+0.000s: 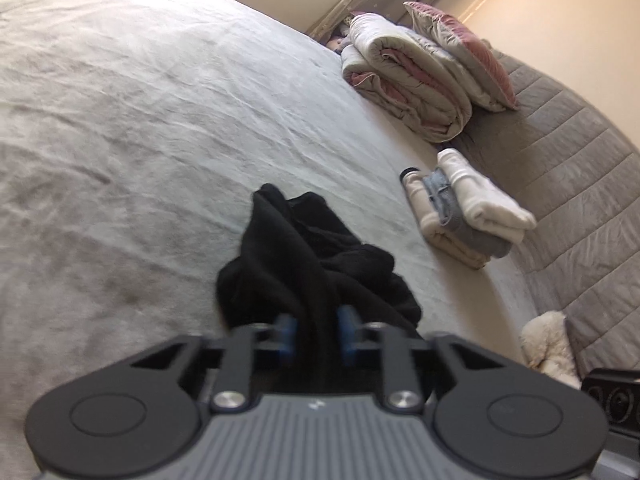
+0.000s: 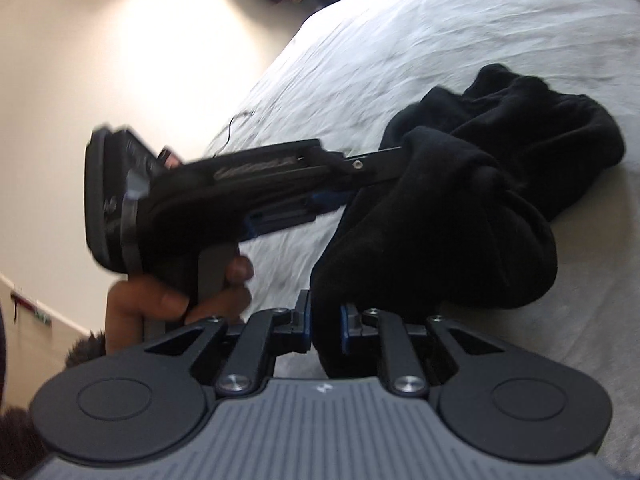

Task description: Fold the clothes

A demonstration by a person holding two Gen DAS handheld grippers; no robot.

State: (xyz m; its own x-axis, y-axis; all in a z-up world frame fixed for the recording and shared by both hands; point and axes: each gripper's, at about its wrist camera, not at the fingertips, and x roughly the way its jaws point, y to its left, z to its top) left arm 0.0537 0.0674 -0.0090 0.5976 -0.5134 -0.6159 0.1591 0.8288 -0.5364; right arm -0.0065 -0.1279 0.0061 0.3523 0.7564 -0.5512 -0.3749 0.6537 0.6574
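I have both tongs clamped on one black garment (image 1: 316,256), bunched and unfolded above the bed (image 1: 160,120): the left tongs (image 1: 316,338) pinch a fold of it between their blue pads, and the right tongs (image 2: 326,326) grip another part, the left unit crossing the right view in a hand (image 2: 168,300). Near the quilted headboard (image 1: 580,184) a small stack of folded clothes (image 1: 464,212) lies done beside rolled bedding (image 1: 404,76). By my reading, this black piece still needs spreading and folding.

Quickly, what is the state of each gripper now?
Left gripper: closed on the black garment.
Right gripper: closed on the same black garment.
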